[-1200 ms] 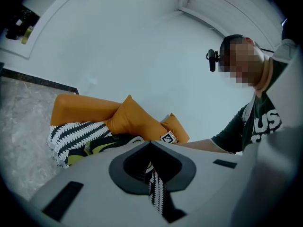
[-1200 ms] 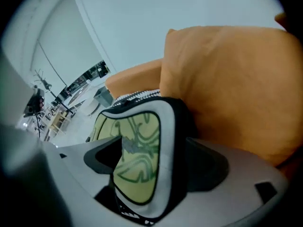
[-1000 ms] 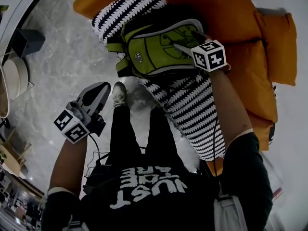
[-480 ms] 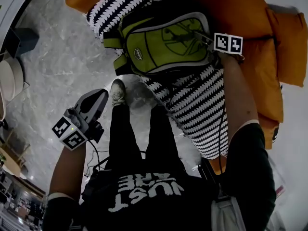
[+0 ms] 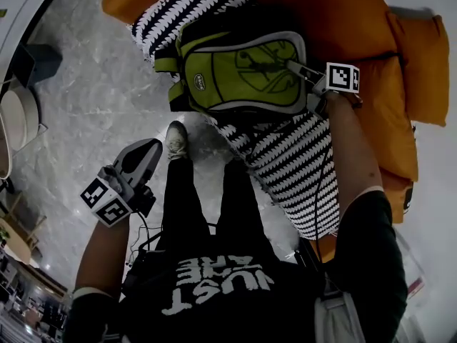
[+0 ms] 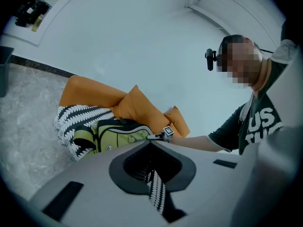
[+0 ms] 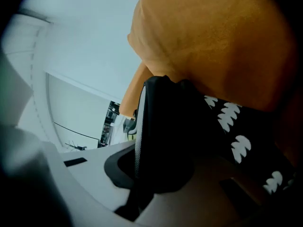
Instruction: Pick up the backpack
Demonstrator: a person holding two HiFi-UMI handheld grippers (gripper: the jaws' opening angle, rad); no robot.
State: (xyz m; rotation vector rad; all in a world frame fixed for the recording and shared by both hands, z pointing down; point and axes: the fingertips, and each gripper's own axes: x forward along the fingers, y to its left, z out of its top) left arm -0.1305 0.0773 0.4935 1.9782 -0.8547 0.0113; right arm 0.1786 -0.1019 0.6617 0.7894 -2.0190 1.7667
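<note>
Your right gripper is clamped on the backpack's black edge. Your left gripper, its 2 jaws together, hangs well apart from the backpack.

Glossy marbled stone floor, matt orange cloth sofa, knitted striped blanket, smooth woven-fabric backpack

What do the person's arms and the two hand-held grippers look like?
The left hand-held gripper and the right hand-held gripper each have a grey shell with a dark inside and carry a white cube with black square markers. Black cables trail from both. The person wears a dark short-sleeved shirt with pale sleeve edges.
</note>
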